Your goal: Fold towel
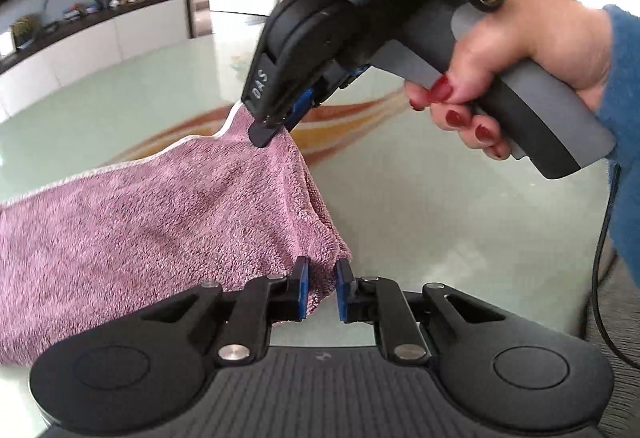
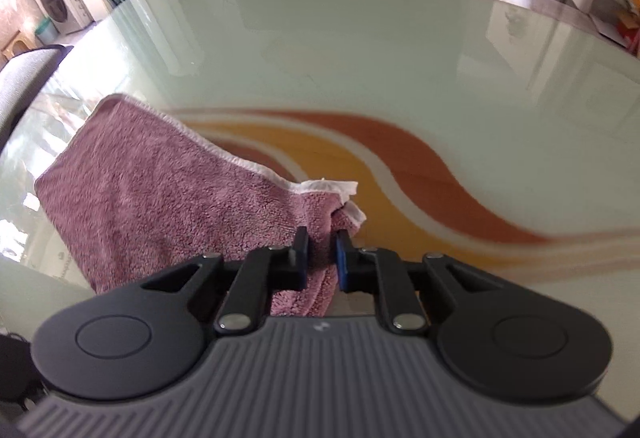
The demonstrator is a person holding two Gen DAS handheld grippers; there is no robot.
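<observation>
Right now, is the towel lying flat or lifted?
Partly lifted: the towel hangs by two corners from both pairs of jaws; its far end rests on the table.

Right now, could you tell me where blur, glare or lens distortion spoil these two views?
Left wrist view: the towel is smeared at its left edge, the room's straight lines bow, and the right tool is fairly sharp. Right wrist view: the table mirrors bright windows, its orange stripe streaks at the right, and the rim curves.
</observation>
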